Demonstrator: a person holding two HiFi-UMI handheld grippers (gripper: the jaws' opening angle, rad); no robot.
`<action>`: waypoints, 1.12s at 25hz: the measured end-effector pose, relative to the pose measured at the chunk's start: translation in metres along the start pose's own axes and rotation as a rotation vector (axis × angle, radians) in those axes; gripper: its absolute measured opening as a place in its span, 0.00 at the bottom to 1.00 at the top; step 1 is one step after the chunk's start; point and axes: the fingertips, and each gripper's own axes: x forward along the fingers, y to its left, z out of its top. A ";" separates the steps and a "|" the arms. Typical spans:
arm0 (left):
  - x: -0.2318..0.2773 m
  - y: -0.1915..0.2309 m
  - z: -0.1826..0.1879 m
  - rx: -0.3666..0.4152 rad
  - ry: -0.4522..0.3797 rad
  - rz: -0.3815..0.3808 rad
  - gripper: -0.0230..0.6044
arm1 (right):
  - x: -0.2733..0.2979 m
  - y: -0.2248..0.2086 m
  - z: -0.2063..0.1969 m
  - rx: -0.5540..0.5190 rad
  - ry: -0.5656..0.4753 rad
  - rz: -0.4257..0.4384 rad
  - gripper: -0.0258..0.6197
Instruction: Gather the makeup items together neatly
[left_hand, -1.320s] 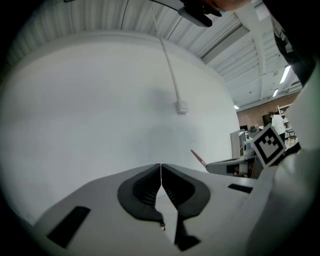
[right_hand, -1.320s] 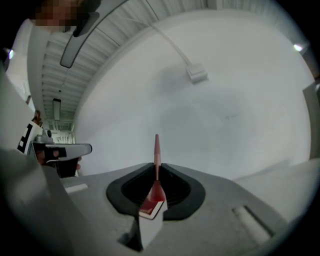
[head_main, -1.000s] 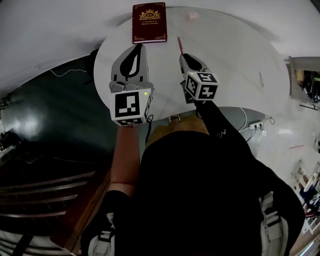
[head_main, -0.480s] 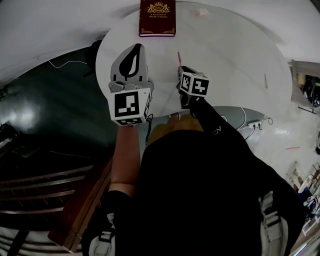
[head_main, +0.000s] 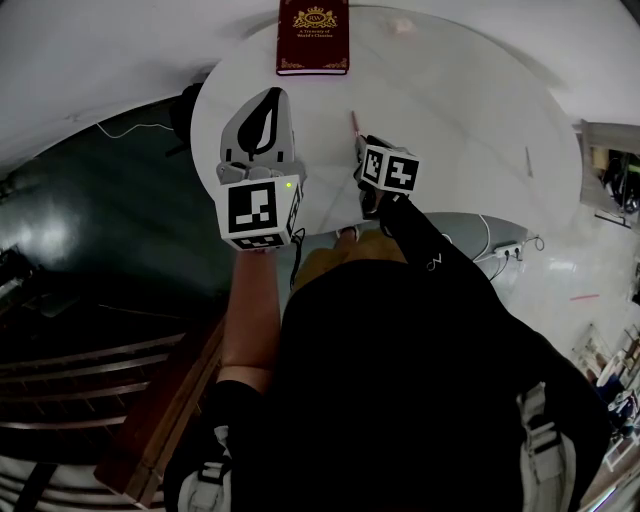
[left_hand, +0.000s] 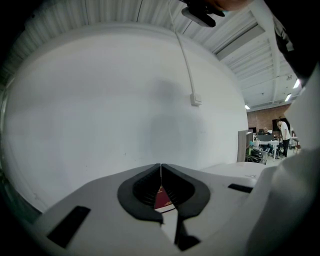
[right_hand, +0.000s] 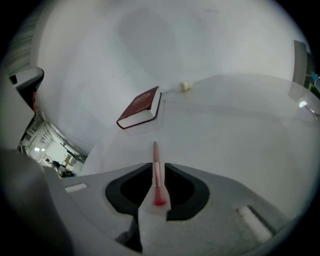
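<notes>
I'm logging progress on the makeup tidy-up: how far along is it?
Done: nothing looks grouped yet. In hand: the right gripper has just been opening its jaws around the brush, lying on the table; the left gripper is shut, empty. Remaining: the small pale item near the book and a thin stick lie far apart.

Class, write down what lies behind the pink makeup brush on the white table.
Behind the pink brush, apart from it, a dark red book lies flat on the table. Further back sits a small pale object, too small to identify. Anything under the book is covered.
</notes>
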 end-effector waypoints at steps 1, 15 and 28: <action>0.000 0.000 0.002 0.001 -0.004 0.000 0.05 | -0.003 -0.001 0.005 -0.016 -0.015 -0.009 0.14; -0.009 -0.006 0.073 0.071 -0.112 0.023 0.05 | -0.160 0.059 0.211 -0.461 -0.653 0.007 0.14; -0.004 -0.027 0.106 0.094 -0.158 0.006 0.05 | -0.260 0.093 0.252 -0.589 -0.967 0.086 0.14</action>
